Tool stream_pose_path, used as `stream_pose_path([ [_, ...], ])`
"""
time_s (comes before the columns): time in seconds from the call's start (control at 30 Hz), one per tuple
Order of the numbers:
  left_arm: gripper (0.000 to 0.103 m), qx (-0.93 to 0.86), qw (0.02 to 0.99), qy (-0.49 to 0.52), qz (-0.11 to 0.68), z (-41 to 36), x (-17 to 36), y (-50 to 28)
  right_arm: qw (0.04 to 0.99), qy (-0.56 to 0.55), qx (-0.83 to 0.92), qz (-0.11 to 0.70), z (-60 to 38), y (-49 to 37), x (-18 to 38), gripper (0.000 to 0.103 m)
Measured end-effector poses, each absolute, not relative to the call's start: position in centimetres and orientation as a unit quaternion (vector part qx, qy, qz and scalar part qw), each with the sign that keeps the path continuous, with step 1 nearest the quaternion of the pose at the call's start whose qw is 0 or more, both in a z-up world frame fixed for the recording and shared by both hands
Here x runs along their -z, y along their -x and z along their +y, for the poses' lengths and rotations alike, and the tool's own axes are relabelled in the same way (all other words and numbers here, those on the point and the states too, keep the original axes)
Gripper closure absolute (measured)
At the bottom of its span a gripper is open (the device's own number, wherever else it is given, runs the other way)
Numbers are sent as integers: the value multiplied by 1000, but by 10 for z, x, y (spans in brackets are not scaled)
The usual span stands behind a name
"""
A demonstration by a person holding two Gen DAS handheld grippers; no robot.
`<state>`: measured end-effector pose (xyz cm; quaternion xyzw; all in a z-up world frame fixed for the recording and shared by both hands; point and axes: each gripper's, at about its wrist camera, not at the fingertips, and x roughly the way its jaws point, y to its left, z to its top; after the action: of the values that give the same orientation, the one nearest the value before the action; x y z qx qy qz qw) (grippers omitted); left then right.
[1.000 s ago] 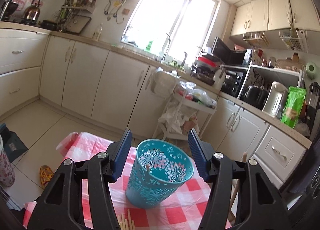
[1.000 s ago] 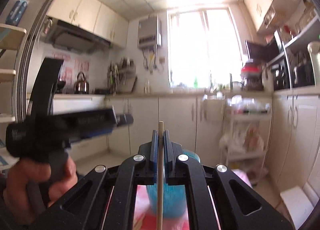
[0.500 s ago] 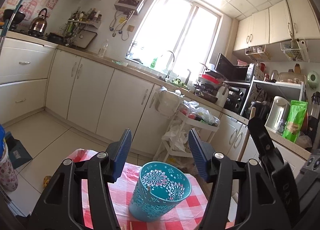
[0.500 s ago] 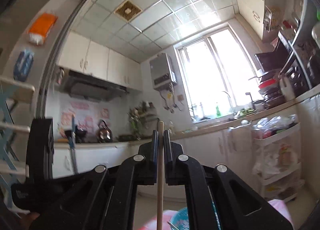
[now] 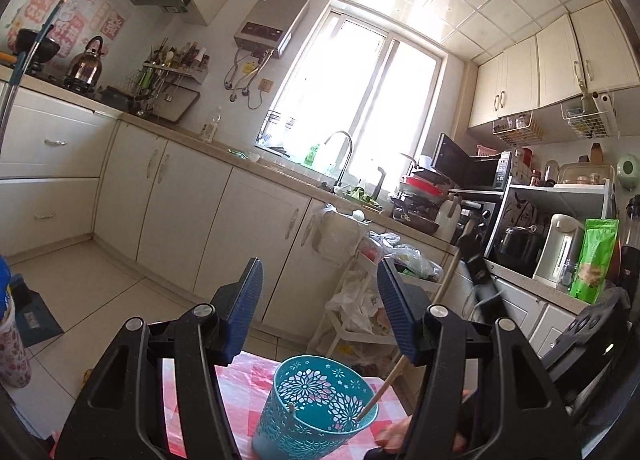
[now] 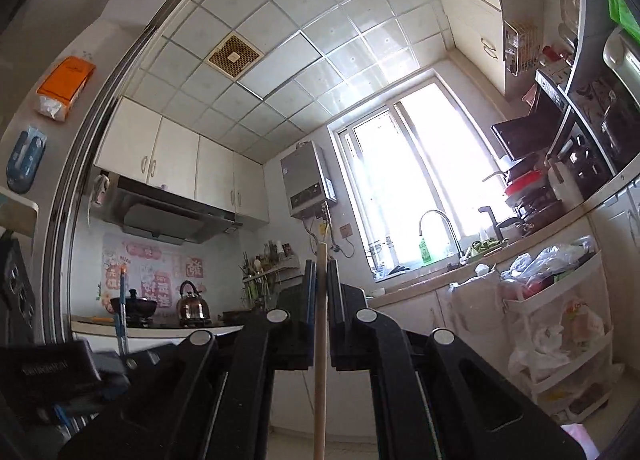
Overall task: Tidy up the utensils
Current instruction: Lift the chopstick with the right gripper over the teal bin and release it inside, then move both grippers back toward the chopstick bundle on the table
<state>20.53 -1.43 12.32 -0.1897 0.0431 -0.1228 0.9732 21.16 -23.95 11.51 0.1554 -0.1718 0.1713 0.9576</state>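
right gripper (image 6: 319, 260) clenched on wooden chopstick (image 6: 320, 360), stick upright between jaws, tip poking past pads toward ceiling. left gripper (image 5: 320, 300) released, jaws spread wide, nothing between them; teal perforated utensil cup (image 5: 316, 408) sits below and just ahead of jaws on red-checked tablecloth (image 5: 240, 384). left view shows chopstick slanting down, lower end already inside cup near right rim. step in hand, likely: dropping chopstick into cup. next move calls for letting go once end is well inside, without tipping light cup.
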Motion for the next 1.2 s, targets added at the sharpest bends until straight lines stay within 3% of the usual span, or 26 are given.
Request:
stream_pose_path([
  [0.27,47,127,975,174,44,-26,-119,-204,976,-137,-140,-91,-234,-243,-47,96],
  [0.77,47,110,970,205,74,-2,-101,-217,976,-159,-141,-50,-248,-222,-52,96],
  [0.87,47,100,970,209,80,5,-97,-220,976,-168,-136,-33,-254,-211,-50,86],
  [1.2,47,98,976,179,84,0,-91,-199,978,-128,-164,26,-230,-149,-29,83],
])
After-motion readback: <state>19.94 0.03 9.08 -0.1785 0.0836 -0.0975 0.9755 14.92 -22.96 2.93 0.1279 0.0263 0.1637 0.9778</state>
